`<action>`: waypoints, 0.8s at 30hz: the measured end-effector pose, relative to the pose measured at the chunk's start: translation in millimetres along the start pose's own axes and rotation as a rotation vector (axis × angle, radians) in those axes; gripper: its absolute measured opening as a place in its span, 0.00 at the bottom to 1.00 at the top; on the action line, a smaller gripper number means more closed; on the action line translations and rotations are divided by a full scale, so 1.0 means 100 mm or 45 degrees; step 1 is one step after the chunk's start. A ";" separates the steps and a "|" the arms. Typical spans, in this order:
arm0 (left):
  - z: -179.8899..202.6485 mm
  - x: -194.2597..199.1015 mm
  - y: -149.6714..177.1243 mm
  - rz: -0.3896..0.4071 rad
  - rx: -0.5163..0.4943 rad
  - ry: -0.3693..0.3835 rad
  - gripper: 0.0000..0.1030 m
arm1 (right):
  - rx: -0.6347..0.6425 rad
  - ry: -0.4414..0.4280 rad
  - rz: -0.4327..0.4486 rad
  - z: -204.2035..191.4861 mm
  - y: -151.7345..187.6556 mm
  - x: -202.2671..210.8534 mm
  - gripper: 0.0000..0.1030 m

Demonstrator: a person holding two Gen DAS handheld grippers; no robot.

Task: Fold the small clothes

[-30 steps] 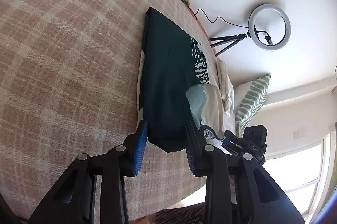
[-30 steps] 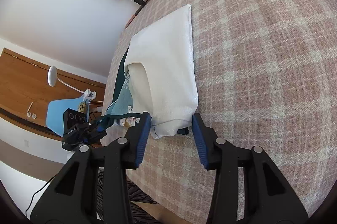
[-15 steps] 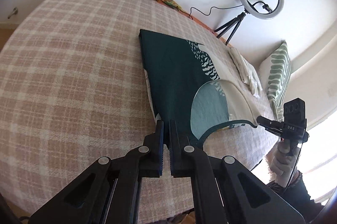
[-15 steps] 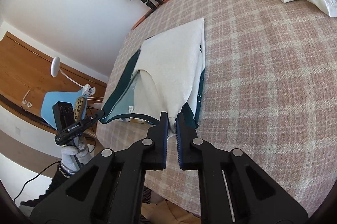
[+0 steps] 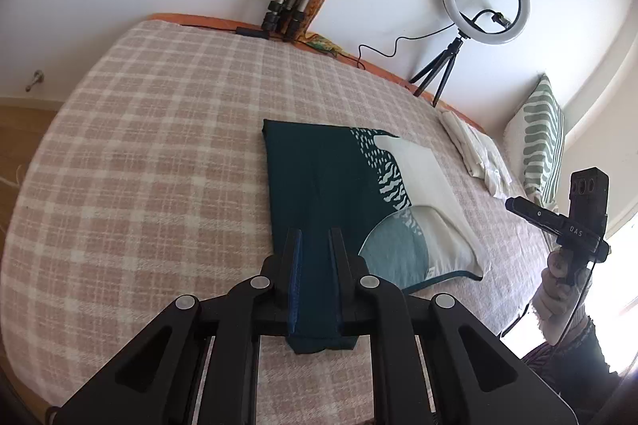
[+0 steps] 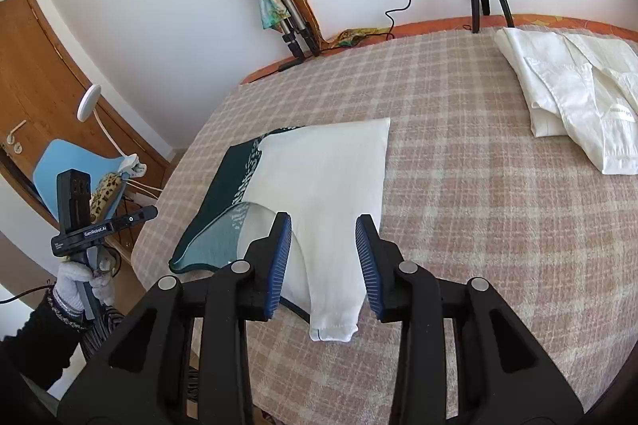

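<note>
1. Left wrist view: the garment (image 5: 343,193), dark teal with a cream panel and a pale blue patch, lies on the checked bedspread (image 5: 139,165), already folded into a narrow oblong. The left gripper (image 5: 315,245) has its jaws narrow, and they have just eased apart a little. A strip of teal cloth runs up between them, and its corner bunches behind the pads. The cloth looks pinched, though I cannot tell how firmly.

2. Right wrist view: the right gripper (image 6: 323,229) stands half open, its jaws having just widened. The cream corner of the garment passes between the blue pads (image 6: 281,257) and hangs behind them; the pads appear clear of it on both sides. The other gripper shows at the left edge, held in a gloved hand (image 6: 79,285).

3. Handling, as a judgement: the cloth is light, soft and limp. It sags wherever it is unsupported, so it needs both near corners taken together and carried evenly. Pinch the hemmed edges, where the layers are thickest; a single thin layer may slip from the pads.
</note>
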State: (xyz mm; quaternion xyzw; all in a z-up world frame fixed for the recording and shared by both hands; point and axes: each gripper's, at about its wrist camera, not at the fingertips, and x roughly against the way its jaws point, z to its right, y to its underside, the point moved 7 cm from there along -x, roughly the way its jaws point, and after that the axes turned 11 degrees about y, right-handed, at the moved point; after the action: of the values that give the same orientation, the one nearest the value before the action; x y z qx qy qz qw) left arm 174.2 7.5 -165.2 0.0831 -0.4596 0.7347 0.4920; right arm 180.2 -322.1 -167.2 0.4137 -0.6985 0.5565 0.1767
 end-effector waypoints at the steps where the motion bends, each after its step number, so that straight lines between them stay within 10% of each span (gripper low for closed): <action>1: 0.07 -0.08 -0.08 0.008 0.001 0.027 0.11 | 0.000 -0.013 0.017 -0.06 -0.10 -0.05 0.35; 16: 0.45 -1.54 -0.57 -0.082 -0.084 0.078 0.11 | -0.114 -0.108 -0.136 -0.34 -0.60 -1.24 0.35; 24: 0.31 -1.84 -0.50 -0.127 -0.157 -0.016 0.10 | -0.008 0.121 -0.191 -0.15 -0.48 -1.51 0.32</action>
State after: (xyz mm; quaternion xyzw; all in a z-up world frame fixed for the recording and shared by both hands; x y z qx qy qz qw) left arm 296.2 -130.3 -224.4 0.0802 -0.5024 0.6790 0.5293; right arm 304.6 -252.3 -239.0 0.4373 -0.6582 0.5585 0.2523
